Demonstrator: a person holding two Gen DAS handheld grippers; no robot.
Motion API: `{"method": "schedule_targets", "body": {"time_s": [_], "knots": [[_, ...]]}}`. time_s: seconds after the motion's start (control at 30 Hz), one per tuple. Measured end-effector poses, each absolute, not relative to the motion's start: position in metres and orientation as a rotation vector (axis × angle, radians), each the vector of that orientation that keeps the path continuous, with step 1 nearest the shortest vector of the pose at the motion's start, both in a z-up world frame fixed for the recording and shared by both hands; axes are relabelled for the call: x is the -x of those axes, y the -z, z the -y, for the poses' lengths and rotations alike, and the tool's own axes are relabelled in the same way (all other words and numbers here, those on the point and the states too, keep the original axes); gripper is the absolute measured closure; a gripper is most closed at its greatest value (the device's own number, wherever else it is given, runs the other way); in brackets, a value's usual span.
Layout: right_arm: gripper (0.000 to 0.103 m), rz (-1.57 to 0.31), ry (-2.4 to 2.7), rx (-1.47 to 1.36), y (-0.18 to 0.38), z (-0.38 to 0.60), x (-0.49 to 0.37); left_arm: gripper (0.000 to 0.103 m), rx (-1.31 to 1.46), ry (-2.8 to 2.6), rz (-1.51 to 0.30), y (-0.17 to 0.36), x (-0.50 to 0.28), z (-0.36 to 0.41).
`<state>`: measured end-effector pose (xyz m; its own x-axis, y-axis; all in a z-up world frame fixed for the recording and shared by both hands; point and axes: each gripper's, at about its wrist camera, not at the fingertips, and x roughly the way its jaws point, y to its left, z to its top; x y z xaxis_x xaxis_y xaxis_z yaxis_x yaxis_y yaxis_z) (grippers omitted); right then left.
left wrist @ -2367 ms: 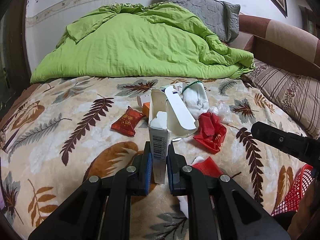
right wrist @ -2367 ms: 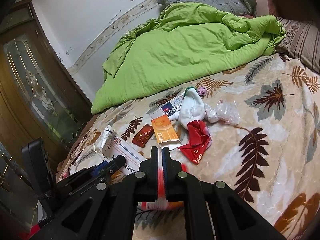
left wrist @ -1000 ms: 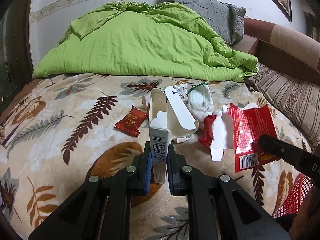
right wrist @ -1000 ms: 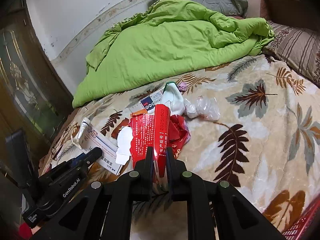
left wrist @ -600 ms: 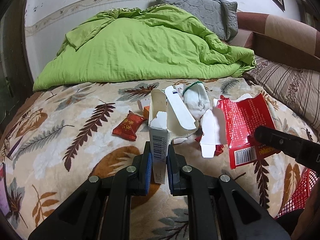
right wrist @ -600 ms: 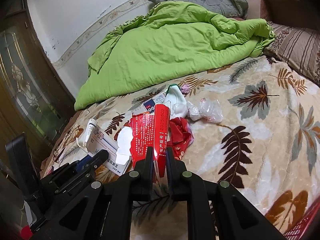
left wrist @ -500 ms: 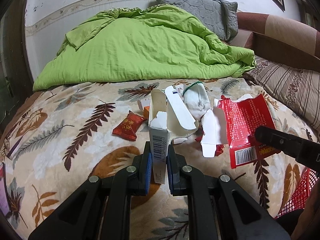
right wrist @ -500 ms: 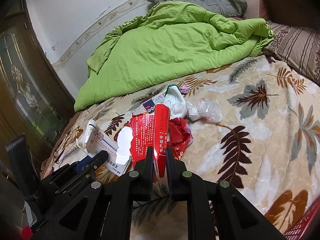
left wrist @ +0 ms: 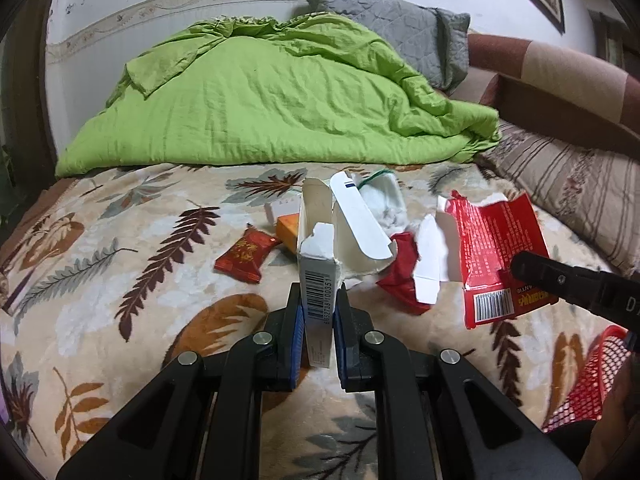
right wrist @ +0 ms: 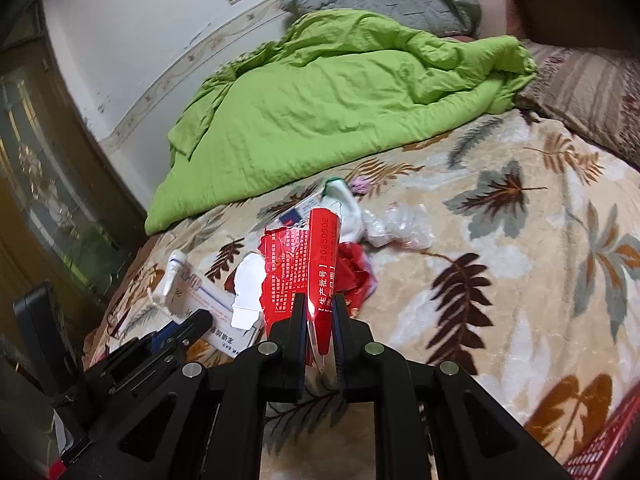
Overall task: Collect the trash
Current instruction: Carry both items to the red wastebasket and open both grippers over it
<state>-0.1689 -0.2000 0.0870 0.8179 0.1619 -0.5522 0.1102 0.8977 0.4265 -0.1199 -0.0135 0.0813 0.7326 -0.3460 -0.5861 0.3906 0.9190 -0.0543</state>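
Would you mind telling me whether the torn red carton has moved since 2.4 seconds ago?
Yes. The red carton was lifted off the leaf-print blanket; the right tool now holds it up.

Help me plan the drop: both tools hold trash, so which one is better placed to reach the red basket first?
Right, probably. The right tool, shut on the torn red box, is on the red basket side; the left tool with its white carton is farther.

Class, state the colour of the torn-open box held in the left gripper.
White, with a black barcode on its side; the torn-open box shows best in the left wrist view, clamped in the left gripper.
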Motion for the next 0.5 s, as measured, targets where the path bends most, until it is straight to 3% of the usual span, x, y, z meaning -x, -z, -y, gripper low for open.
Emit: {"method": "schedule_targets", "body": {"time_s": [0.5], "knots": [[0.091,-0.596,0.099,-0.451,-0.114,0.262,0.27,0.09,-0.054,0.712,-0.673,-0.112,0.167,0.063]]}}
